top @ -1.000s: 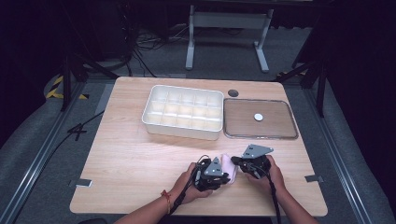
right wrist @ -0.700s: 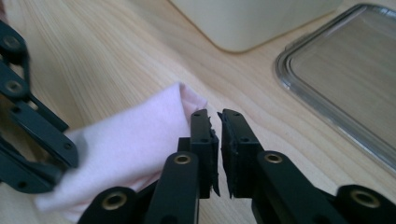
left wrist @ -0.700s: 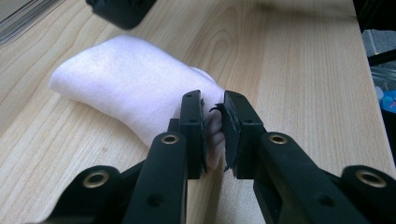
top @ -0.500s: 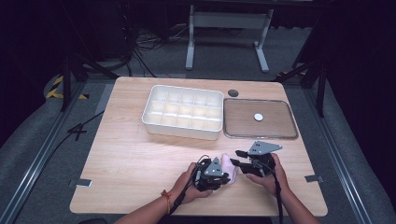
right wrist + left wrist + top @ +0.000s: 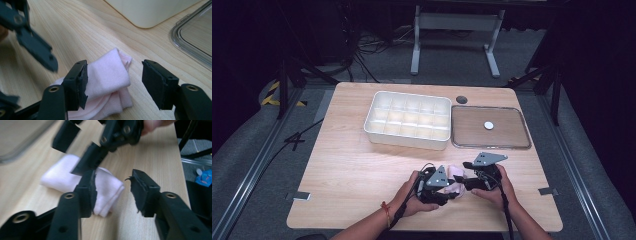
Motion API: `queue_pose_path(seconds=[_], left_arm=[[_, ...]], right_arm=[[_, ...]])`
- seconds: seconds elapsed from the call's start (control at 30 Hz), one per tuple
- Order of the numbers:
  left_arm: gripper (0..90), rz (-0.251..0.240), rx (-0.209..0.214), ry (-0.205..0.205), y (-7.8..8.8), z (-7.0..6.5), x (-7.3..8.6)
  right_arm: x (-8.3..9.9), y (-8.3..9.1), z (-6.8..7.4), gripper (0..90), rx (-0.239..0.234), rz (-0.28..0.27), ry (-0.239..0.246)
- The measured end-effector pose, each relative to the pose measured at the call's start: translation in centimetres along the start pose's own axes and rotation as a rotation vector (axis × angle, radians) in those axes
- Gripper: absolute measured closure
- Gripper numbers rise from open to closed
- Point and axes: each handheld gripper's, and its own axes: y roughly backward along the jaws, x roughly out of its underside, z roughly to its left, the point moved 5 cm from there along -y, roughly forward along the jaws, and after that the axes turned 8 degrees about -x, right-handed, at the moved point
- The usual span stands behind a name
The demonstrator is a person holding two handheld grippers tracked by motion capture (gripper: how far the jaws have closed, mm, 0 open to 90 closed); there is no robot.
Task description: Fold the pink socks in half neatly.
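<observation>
A folded pink cloth lies on the wooden table, near its front edge. The left gripper and right gripper sit around it, jaws just opened, pinching nothing. Behind stand a white tray and a clear lid. Dark floor surrounds the table.

On the worktop, a divided tray sits just above the frame's centre, with a flat lid just beside it to the right and a small disc lying on that lid. Below them, near the lower edge, a folded cloth lies on the worktop between the left hand-held gripper and the right hand-held gripper.
</observation>
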Motion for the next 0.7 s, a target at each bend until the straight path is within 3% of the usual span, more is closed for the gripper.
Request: queue_pose_path(seconds=[0.2,0.33,0.53,0.7], left_arm=[[37.8,0.035,-0.117,-0.035,3.0,2.0,0.3],[33.2,0.086,-0.156,0.000,4.6,3.5,2.0],[29.7,0.172,-0.196,0.021,6.5,4.7,5.2],[28.1,0.211,-0.218,0.052,7.9,5.5,7.4]], right_arm=[[-0.3,0.5,-0.2,34.2,0.004,-0.027,-0.019],[-0.5,0.5,-0.1,33.0,0.002,-0.040,-0.035],[-0.1,-0.3,0.2,30.3,-0.017,0.002,-0.035],[0.7,-1.0,0.1,29.2,-0.051,0.059,-0.069]])
